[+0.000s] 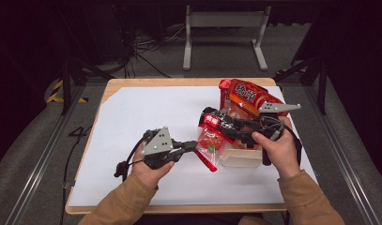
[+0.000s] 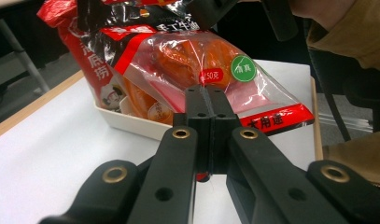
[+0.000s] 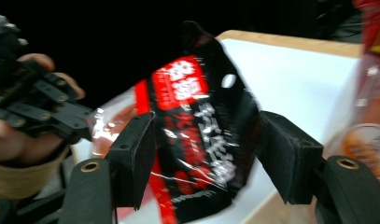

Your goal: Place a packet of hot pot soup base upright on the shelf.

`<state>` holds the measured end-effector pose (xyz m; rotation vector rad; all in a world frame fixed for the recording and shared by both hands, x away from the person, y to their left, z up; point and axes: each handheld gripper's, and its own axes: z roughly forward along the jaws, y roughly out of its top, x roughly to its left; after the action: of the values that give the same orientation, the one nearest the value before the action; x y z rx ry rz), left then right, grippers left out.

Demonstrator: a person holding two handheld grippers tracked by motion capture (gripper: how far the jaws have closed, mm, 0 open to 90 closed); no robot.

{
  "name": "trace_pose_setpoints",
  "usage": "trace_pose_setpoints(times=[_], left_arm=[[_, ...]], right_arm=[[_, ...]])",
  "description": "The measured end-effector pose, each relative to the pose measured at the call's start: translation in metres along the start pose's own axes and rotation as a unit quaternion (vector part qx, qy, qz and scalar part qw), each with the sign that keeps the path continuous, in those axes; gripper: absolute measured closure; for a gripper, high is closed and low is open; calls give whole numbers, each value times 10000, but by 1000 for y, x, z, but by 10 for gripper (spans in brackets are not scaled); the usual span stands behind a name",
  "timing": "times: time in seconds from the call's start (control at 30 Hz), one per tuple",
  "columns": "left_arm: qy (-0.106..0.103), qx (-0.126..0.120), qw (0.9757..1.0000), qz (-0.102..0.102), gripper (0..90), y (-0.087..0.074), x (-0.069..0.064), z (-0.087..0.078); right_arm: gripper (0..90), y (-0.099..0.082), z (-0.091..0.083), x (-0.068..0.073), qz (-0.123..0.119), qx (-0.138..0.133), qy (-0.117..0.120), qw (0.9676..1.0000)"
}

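Clear red-edged snack packet (image 1: pixel 211 146), orange contents, hangs tilted over the near-left edge of a white tray (image 1: pixel 240 158) on the white table sheet (image 1: pixel 146 122). Left gripper (image 1: pixel 192 146) is pressed together on the packet's lower edge, likely to steady or pull it. A black-and-red packet (image 3: pixel 201 135) lies across the top of the clear one; right gripper (image 3: pixel 206 158) straddles it, jaws spread, the left pad touching the film and the right one apart, so not pinching. A larger red bag (image 1: pixel 247 96) stands behind the tray.
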<state>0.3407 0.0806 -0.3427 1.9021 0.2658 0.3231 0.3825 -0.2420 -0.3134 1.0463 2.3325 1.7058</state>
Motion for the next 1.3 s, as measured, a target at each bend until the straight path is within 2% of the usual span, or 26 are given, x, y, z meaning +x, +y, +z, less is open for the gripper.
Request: trace_pose_setpoints(times=[0.07,0.13,0.2,0.33,0.4,0.47,0.57,0.67,0.7,0.77,0.83,0.87,1.03,1.2,1.3], left_arm=[[-12,-34,10000,9,900,-1,0,1],[-20,-30,10000,39,900,-1,1,1],[-32,-30,10000,0,900,-2,1,2],[-44,-26,10000,-35,900,-4,3,2],[-79,-52,9999,-68,900,-4,4,2],[-84,-43,10000,-27,900,-5,4,3],[-131,-38,9998,-113,895,-6,4,6],[-134,14,9998,-113,888,-8,7,7],[-139,16,9997,-187,872,-10,7,8],[-132,52,9997,-195,863,-12,9,10],[-177,35,9995,-275,887,-13,10,10],[-167,32,9994,-290,881,-14,11,10],[-93,31,9993,-349,854,-15,15,8],[0,-20,9992,-393,822,-15,18,4],[61,-34,9989,-467,782,-16,20,1]], right_arm=[[386,0,2,1,108,33,221,9997],[401,0,4,2,116,54,248,9996],[454,0,4,2,105,74,255,9996],[630,1,2,2,12,72,159,9998],[799,2,-1,2,-108,53,30,9999],[884,3,-4,2,-257,46,-68,9996],[897,4,-6,4,-397,-8,-122,9991],[898,6,-8,6,-496,-48,-135,9987],[899,8,-10,8,-575,-88,-109,9982],[899,12,-14,12,-702,-168,-79,9974],[899,16,-17,15,-774,-197,42,9968],[900,17,-18,17,-846,-165,125,9962],[900,23,-19,24,-1252,-75,94,9921],[900,28,-26,20,-1357,-129,132,9906],[899,33,-31,21,-1502,-135,172,9884]])
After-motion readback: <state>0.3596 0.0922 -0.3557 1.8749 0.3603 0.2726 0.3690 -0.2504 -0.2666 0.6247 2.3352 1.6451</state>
